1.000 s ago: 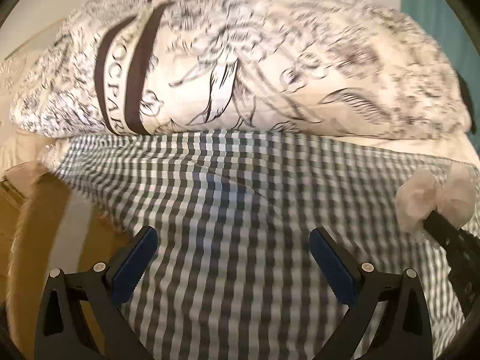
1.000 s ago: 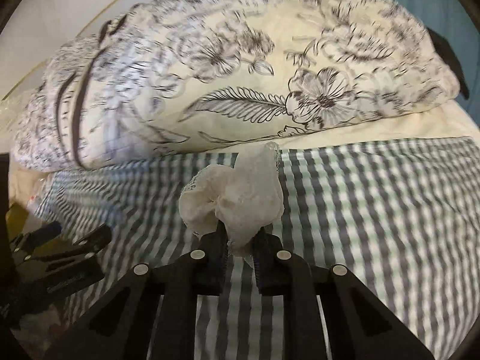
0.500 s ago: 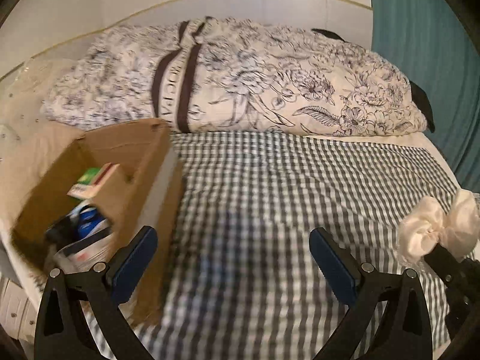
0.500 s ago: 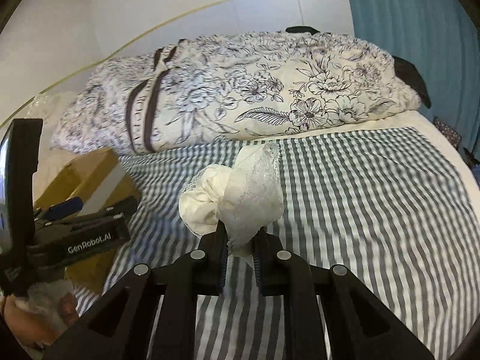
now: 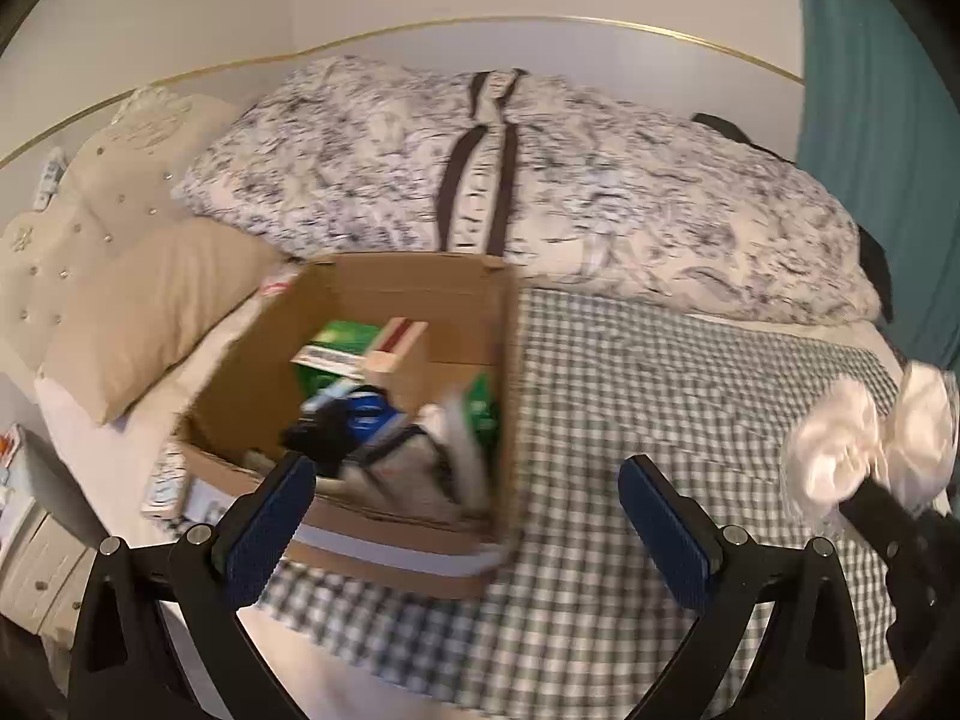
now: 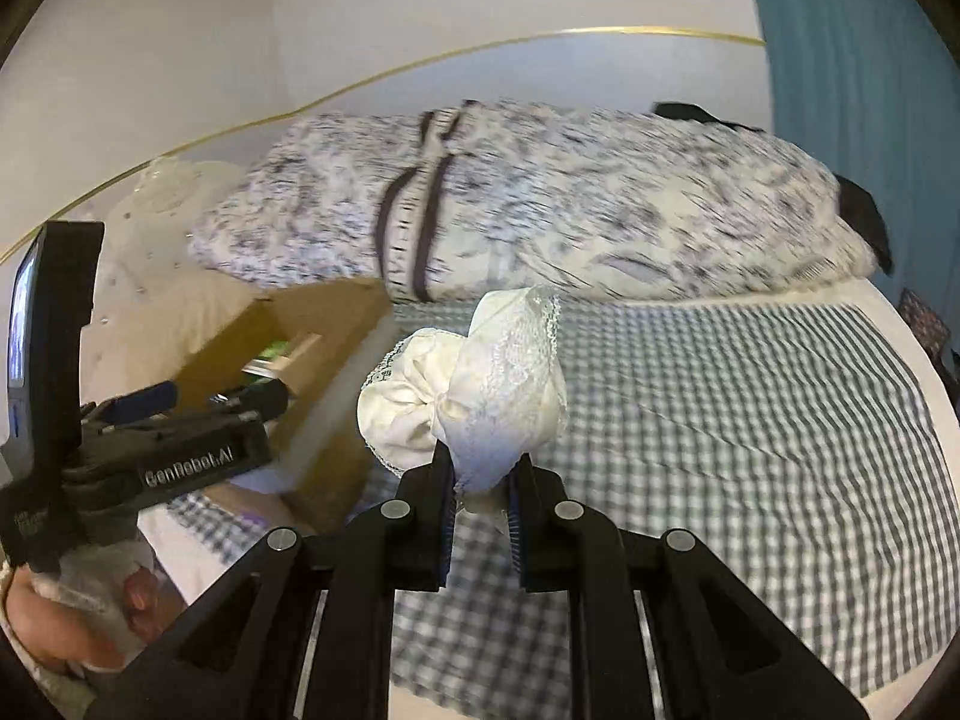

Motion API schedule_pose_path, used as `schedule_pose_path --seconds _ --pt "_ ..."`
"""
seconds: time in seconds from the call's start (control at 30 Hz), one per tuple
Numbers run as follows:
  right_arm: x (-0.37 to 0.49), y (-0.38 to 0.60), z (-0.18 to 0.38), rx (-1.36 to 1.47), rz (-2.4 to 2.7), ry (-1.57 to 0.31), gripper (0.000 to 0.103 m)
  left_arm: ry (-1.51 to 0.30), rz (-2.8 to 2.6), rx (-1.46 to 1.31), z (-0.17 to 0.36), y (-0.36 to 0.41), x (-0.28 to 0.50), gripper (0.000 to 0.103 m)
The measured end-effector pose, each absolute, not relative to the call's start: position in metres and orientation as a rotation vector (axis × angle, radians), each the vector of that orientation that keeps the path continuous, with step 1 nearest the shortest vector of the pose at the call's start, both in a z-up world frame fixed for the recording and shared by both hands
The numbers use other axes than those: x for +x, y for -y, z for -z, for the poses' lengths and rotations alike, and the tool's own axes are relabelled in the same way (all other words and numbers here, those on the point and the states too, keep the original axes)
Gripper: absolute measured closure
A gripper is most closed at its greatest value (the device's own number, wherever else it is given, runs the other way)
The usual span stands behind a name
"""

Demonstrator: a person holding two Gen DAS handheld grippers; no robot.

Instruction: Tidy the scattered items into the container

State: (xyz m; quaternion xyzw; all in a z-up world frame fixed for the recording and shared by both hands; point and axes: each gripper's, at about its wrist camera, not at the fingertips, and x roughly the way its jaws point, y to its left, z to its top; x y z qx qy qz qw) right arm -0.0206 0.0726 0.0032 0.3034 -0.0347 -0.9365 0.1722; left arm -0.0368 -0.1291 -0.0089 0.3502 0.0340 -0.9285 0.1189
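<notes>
An open cardboard box (image 5: 507, 354) sits on the bed's left side with several items inside, among them a green box (image 5: 342, 345) and a blue thing (image 5: 366, 414). My left gripper (image 5: 468, 525) is open and empty, hovering near the box's front edge. My right gripper (image 6: 480, 495) is shut on a cream lace bow (image 6: 480, 384), held above the checked blanket, right of the box (image 6: 312, 324). The bow also shows at the right edge of the left wrist view (image 5: 864, 444). The left gripper appears in the right wrist view (image 6: 198, 402).
A floral duvet roll (image 5: 540, 192) lies across the back of the bed. A beige pillow (image 5: 144, 312) lies left of the box. The grey checked blanket (image 5: 660, 396) covers the bed. A teal curtain (image 5: 870, 90) hangs at right. White drawers (image 5: 30, 564) stand at lower left.
Both grippers have pulled back and turned left, so the cardboard box has come into full view. The right gripper still holds the bow; the left stays open.
</notes>
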Motion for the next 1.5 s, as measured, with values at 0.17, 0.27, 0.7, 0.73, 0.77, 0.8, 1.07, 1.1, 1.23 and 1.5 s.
schedule_pose_path --seconds 0.17,0.27,0.7,0.73,0.77,0.8,1.07,1.1,1.23,1.5 --pt "-0.038 -0.011 -0.016 0.833 2.581 0.075 0.088 -0.127 2.65 0.996 0.003 0.181 -0.036 0.0" --pt "-0.053 0.021 -0.017 0.841 2.538 0.065 0.088 -0.139 2.62 0.992 0.003 0.211 -0.041 0.0" --pt "-0.107 0.109 0.023 0.936 2.429 -0.017 0.072 -0.201 2.543 1.004 0.028 0.276 -0.072 0.0" --pt "-0.109 0.111 0.025 0.938 2.431 -0.025 0.058 -0.207 2.53 1.006 0.03 0.279 -0.073 0.0" --pt "-0.11 0.112 0.026 0.937 2.449 -0.033 0.033 -0.225 2.533 1.013 0.031 0.281 -0.074 0.0" --pt "-0.108 0.11 0.026 0.91 2.495 -0.037 0.019 -0.243 2.538 1.019 0.033 0.282 -0.075 0.0" --pt "-0.087 0.061 0.002 0.762 2.625 0.047 0.013 -0.234 2.597 0.991 0.018 0.252 -0.066 0.0" --pt "-0.083 0.051 -0.001 0.754 2.639 0.06 0.013 -0.231 2.618 0.984 0.013 0.242 -0.063 0.0" --pt "-0.059 0.004 -0.014 0.75 2.724 0.089 0.009 -0.214 2.693 0.962 -0.001 0.208 -0.056 0.0" --pt "-0.022 -0.078 -0.021 0.821 2.849 0.133 0.0 -0.151 2.798 0.989 0.0 0.138 -0.046 0.0"
